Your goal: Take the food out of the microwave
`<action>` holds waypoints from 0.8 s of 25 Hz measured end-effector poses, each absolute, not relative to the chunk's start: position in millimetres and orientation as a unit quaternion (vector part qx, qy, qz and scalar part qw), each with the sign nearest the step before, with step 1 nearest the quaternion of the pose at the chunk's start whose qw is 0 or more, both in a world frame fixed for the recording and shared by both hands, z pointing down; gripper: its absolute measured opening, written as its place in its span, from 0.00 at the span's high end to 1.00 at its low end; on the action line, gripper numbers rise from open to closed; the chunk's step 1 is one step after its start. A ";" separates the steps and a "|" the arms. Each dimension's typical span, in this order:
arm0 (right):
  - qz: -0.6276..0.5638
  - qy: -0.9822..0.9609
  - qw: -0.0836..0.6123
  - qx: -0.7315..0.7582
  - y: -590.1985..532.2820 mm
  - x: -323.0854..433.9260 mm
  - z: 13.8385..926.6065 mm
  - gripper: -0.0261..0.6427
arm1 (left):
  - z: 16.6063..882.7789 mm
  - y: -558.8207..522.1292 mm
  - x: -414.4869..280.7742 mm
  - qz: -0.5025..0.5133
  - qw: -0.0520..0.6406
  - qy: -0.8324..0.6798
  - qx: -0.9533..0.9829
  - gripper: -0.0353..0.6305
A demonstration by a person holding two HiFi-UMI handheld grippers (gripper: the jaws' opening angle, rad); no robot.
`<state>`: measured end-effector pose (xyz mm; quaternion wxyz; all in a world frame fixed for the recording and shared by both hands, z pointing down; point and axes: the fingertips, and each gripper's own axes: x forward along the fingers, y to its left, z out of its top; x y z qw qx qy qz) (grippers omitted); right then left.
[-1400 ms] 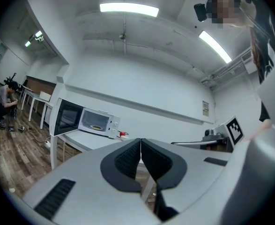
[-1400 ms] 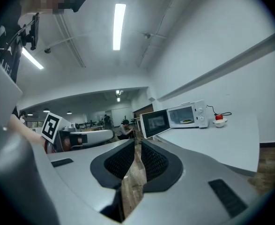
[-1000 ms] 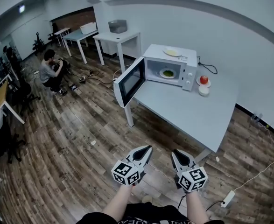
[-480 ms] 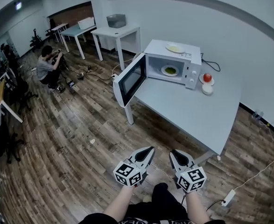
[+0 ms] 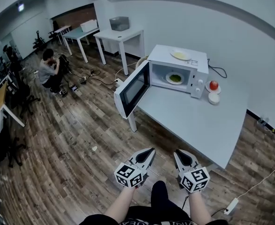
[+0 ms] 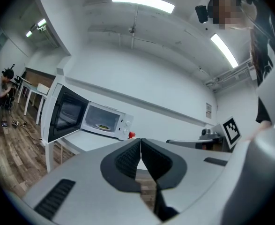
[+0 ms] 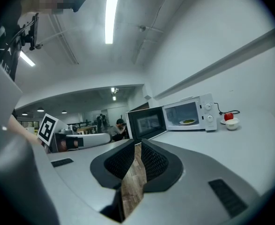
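The white microwave (image 5: 180, 71) stands at the far end of the grey table (image 5: 200, 123), its door (image 5: 132, 89) swung wide open to the left. Inside lies a plate of green food (image 5: 174, 78), also seen in the left gripper view as the plate of food (image 6: 102, 125) and in the right gripper view as the plate of food (image 7: 188, 122). My left gripper (image 5: 149, 152) and right gripper (image 5: 180, 153) hover side by side over the floor, short of the table's near end. Both point level toward the microwave (image 6: 103, 122), jaws together, nothing held.
An empty plate (image 5: 181, 55) rests on top of the microwave. A red apple (image 5: 214, 85) and a white bowl (image 5: 214, 98) sit to its right. A person (image 5: 48, 71) crouches far left among cables. White tables (image 5: 121, 36) stand behind. A power strip (image 5: 229, 206) lies on the floor.
Both grippers have travelled forward toward the table, which now sits closer and further right in the head view. A leg has stepped into view below. The jaws stay together.
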<state>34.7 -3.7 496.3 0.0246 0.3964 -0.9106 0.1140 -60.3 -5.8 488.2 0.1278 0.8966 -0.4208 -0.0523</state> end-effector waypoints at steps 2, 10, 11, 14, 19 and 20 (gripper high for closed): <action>0.113 -0.914 0.027 0.388 -19.4 27.0 496.8 0.87 | 487.0 -24.2 -64.3 -0.054 0.128 -0.424 0.895 0.93; 0.127 -0.916 0.038 0.379 -84.4 22.4 503.2 0.87 | 487.0 -86.8 -67.3 -0.048 0.130 -0.428 0.893 0.93; 0.127 -0.916 0.038 0.378 -92.3 22.0 503.3 0.87 | 487.7 -94.3 -67.9 -0.048 0.132 -0.430 0.892 0.93; 0.131 -0.918 0.040 0.373 -114.4 20.4 506.1 0.87 | 490.1 -116.4 -69.0 -0.049 0.136 -0.434 0.889 0.93; 0.139 -0.918 0.044 0.369 -149.9 21.2 511.9 0.87 | 492.8 -153.0 -66.5 -0.049 0.141 -0.438 0.887 0.93; 0.141 -0.918 0.045 0.368 -156.7 21.4 513.0 0.87 | 493.5 -160.0 -66.1 -0.049 0.142 -0.438 0.886 0.93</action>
